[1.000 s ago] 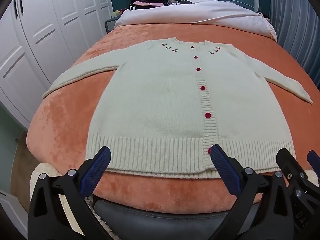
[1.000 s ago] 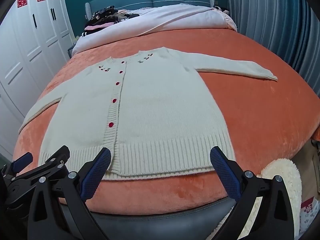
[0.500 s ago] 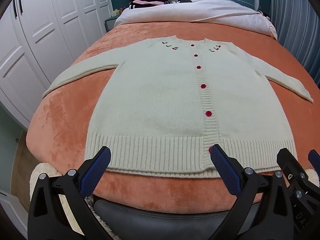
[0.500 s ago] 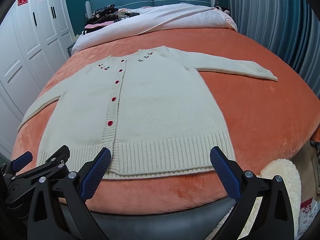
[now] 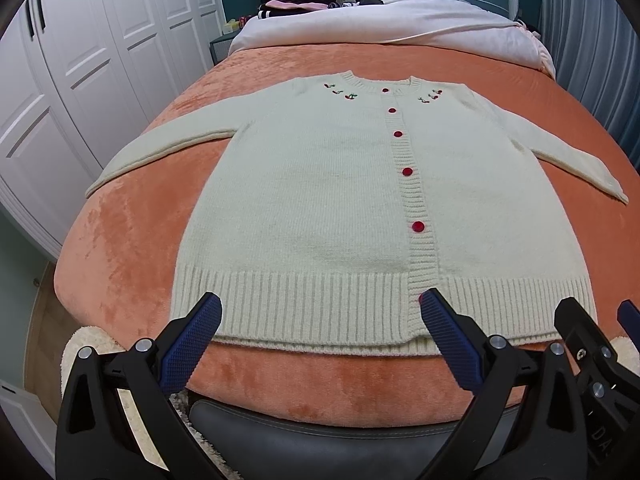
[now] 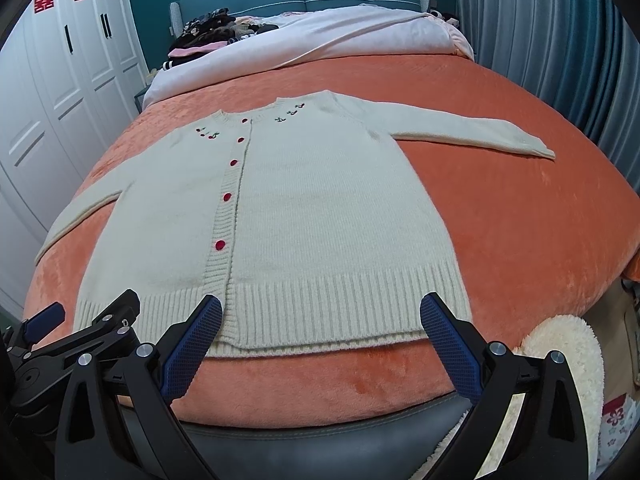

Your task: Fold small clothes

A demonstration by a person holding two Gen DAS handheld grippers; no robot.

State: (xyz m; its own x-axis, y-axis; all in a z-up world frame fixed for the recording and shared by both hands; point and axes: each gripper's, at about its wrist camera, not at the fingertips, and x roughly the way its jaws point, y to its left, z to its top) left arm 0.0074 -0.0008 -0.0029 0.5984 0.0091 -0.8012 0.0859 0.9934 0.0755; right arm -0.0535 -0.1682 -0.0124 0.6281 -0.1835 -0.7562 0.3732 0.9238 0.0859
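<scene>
Cream cardigan (image 5: 320, 208) lies flat on the orange bed (image 5: 120, 240), collar far, ribbed hem just ahead of both wide-open, empty grippers: left gripper (image 5: 320, 340), right gripper (image 6: 320, 340)

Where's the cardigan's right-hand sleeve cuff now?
In the right wrist view, the sleeve cuff lies flat at far right on the orange blanket, stretched toward the curtain, well beyond the open right gripper.

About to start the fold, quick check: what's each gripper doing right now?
Left gripper: open, holding nothing, near the cardigan hem.
Right gripper: open, holding nothing, near the same hem.
</scene>
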